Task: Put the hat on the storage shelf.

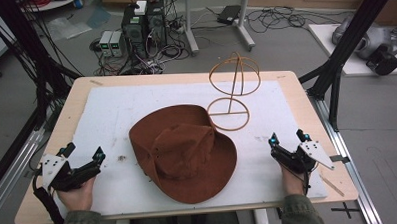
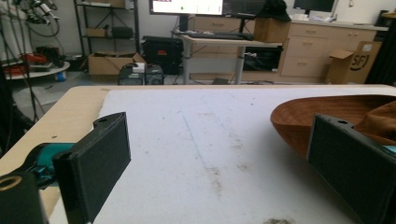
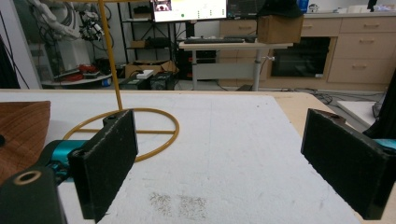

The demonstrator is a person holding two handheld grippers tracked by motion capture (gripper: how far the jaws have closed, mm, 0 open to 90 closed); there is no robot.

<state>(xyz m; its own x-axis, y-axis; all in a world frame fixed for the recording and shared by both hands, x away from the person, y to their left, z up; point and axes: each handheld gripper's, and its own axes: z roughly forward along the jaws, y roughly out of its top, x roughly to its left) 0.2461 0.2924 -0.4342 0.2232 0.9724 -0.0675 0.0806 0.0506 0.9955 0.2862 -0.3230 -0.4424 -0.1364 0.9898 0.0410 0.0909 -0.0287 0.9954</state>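
A brown wide-brimmed hat (image 1: 183, 151) lies crown up in the middle of the white mat (image 1: 111, 115). Its brim (image 2: 327, 114) shows at the right of the left gripper view and its edge (image 3: 21, 123) at the left of the right gripper view. Behind the hat stands a yellow wire hat stand (image 1: 233, 88) with a round base (image 3: 135, 133) and an upright rod. My left gripper (image 1: 83, 155) rests at the mat's front left, open and empty (image 2: 219, 158). At the front right my right gripper (image 1: 289, 138) is open too, with nothing between its jaws (image 3: 224, 158).
The mat covers a wooden table (image 1: 306, 108) whose edges lie close on all sides. Black frame posts (image 1: 349, 36) rise at the right and left. Computers and cables (image 1: 143, 29) sit on the floor beyond the table. A small dirt mark (image 1: 122, 157) lies left of the hat.
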